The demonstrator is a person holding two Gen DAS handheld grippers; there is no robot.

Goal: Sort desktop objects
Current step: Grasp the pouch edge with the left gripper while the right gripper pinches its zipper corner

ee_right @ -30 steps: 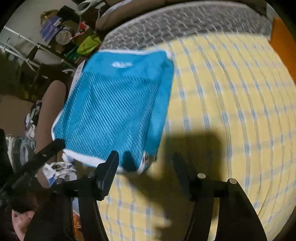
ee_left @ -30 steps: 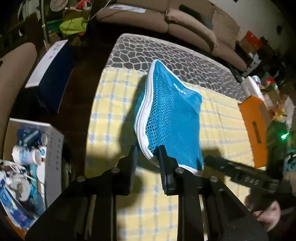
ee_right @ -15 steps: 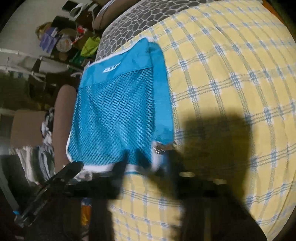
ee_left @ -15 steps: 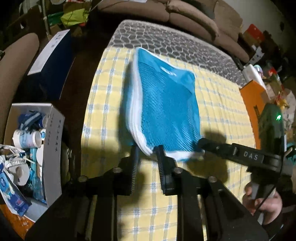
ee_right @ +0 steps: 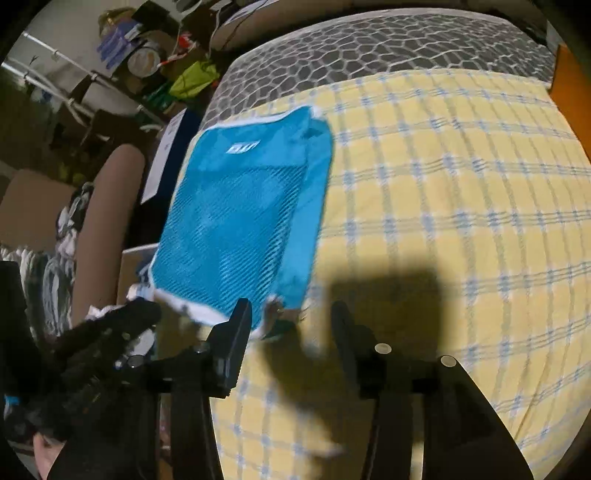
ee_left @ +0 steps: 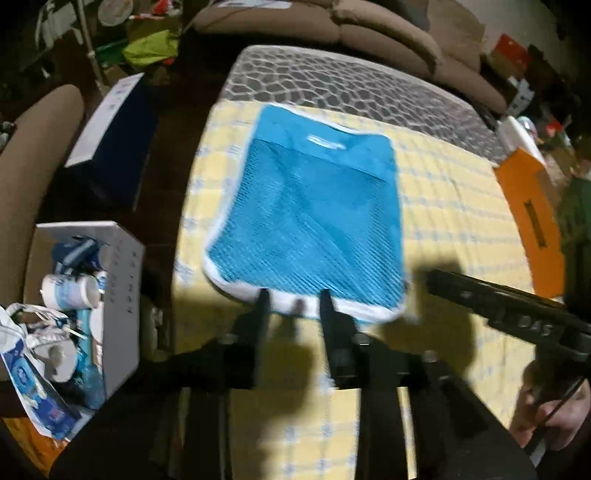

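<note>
A blue mesh zip pouch [ee_left: 314, 214] with white trim lies flat on the yellow checked cloth [ee_left: 461, 206]. My left gripper [ee_left: 295, 301] sits at the pouch's near white edge. Its jaws are opening, and the trim lies loose between the fingertips [ee_left: 264, 301]. In the right wrist view the pouch [ee_right: 236, 221] is at centre left. My right gripper [ee_right: 291, 321] is at its near right corner, jaws opening, with the zip pull between the fingers but not pinched. The left gripper's body [ee_right: 110, 332] shows at the lower left of that view.
An orange box [ee_left: 532, 221] lies at the cloth's right edge. Left of the table stand a white carton of bottles [ee_left: 122, 295] and a navy box [ee_left: 110, 129]. A grey patterned mat [ee_left: 351, 81] and a brown sofa [ee_left: 369, 29] are beyond. A hand [ee_left: 546, 424] holds the right gripper.
The pouch hung tilted from my left gripper; now it lies flat on the cloth. The right gripper closed at its corner, then parted. The left jaws have parted too.
</note>
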